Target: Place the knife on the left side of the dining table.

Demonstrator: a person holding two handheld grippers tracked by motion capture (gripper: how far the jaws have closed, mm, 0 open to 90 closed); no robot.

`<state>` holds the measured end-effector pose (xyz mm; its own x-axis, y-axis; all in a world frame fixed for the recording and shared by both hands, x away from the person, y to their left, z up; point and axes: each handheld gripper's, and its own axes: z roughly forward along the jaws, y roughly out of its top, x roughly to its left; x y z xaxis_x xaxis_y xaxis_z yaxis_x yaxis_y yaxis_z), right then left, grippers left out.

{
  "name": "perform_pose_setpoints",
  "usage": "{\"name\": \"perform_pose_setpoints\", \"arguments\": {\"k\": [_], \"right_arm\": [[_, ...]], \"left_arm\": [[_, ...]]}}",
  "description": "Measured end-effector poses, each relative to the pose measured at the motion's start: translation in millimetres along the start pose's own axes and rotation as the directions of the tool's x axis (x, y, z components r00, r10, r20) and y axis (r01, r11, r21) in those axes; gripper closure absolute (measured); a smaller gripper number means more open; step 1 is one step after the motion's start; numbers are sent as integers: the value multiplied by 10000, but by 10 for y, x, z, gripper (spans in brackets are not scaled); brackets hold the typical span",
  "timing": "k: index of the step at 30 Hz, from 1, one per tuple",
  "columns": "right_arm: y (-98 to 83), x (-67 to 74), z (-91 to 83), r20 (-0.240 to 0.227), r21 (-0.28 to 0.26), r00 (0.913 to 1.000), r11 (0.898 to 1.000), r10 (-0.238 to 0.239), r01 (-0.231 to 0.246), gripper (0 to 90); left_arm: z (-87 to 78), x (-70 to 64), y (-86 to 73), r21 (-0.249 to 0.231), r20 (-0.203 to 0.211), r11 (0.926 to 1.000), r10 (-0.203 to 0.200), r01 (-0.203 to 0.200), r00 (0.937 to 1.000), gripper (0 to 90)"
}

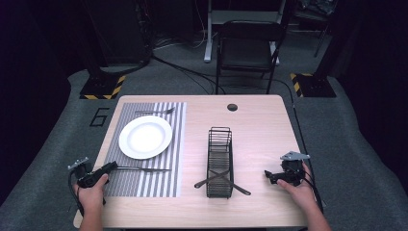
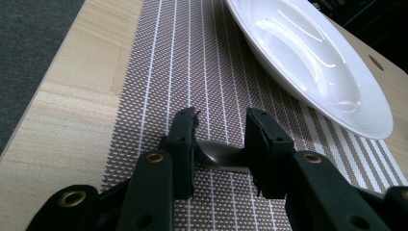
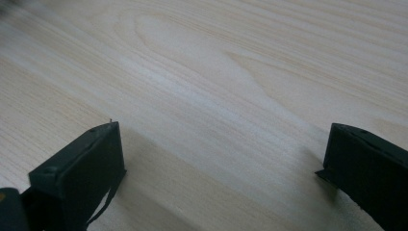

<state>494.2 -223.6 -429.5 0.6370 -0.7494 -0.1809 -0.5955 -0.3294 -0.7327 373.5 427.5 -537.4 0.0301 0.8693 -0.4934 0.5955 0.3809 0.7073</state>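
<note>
A white plate point(image 1: 145, 136) sits on the striped placemat point(image 1: 159, 183) with a fork point(image 1: 155, 111) beyond it, and a black wire rack point(image 1: 220, 161) stands mid-table with a dark utensil point(image 1: 222, 182) lying across its near end. Nothing blocks my left gripper point(image 1: 111, 166) at the mat's near left edge. In its own view I see the knife point(image 1: 144, 169) handle end between the jaws, both pads touching it, pinched, flat on the mat just beside the plate. My right gripper point(image 1: 267, 174) rests spread wide over bare table point(image 3: 216, 72).
</note>
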Motion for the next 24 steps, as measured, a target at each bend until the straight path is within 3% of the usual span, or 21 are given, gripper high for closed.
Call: {"name": "perform_pose_setpoints", "arguments": {"k": [5,8,14,16,19,24], "right_arm": [[0,0,0,4,0,10000,10000,2,-2,0],[1,1,-1,-21,14,10000,10000,24,-24,0],[0,0,0,-1,3,10000,10000,1,-1,0],[0,0,0,-2,2,10000,10000,4,-4,0],[0,0,1,11,-4,10000,10000,-9,9,0],[0,0,0,-1,1,10000,10000,6,-6,0]], "left_arm": [[-20,-27,0,-66,-397,9998,194,-197,9990,655],[-46,-25,14,-341,-357,9994,90,-102,9993,656],[-63,-49,28,-283,-440,9992,263,-276,9987,643],[-68,-62,43,-308,-432,9977,584,-598,9974,630],[-74,-105,53,-436,-413,9970,627,-644,9972,606],[-65,-247,74,-321,-358,9912,1270,-1281,9913,594]]}}
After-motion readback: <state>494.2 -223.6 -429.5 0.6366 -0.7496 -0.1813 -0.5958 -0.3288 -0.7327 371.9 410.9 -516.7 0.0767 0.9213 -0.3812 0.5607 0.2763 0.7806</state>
